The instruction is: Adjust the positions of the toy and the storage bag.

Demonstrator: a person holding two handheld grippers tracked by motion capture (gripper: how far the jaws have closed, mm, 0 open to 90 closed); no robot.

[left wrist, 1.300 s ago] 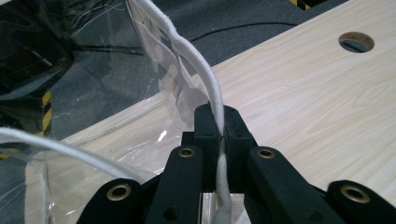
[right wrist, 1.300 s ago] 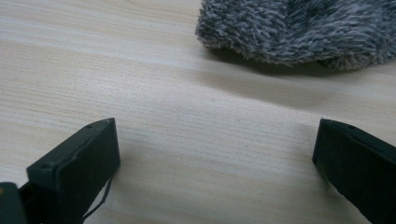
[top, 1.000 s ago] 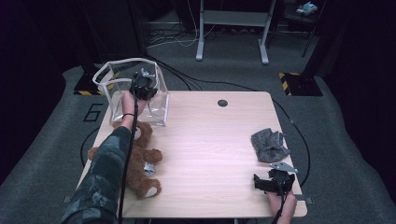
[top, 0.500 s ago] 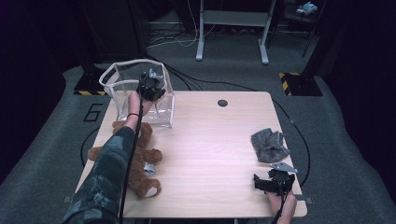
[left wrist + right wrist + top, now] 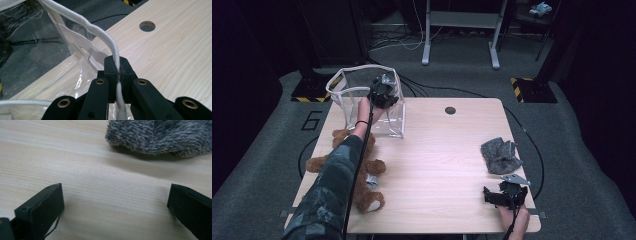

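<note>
Left gripper view: left tongs (image 5: 117,65) clamp clear bag (image 5: 347,100) rim; right tongs (image 5: 115,202) wide.

**Colours on and around the table**

The table (image 5: 437,150) is pale wood with a fine straight grain and a dark round hole (image 5: 450,110) at 12 o'clock. The bag (image 5: 362,97) at 10 o'clock is clear plastic edged with white fabric trim (image 5: 100,30). Both the left gripper (image 5: 119,65) and the right gripper (image 5: 504,196) are black; the left one shows brass-coloured rivets. The teddy bear (image 5: 362,172) at 8 o'clock is brown. The fuzzy cloth (image 5: 499,155) at 4 o'clock is mottled grey. The person's sleeve (image 5: 329,195) carries a dark green-grey camouflage pattern. The floor (image 5: 587,150) is dark grey, with yellow-and-black striped corners.
</note>
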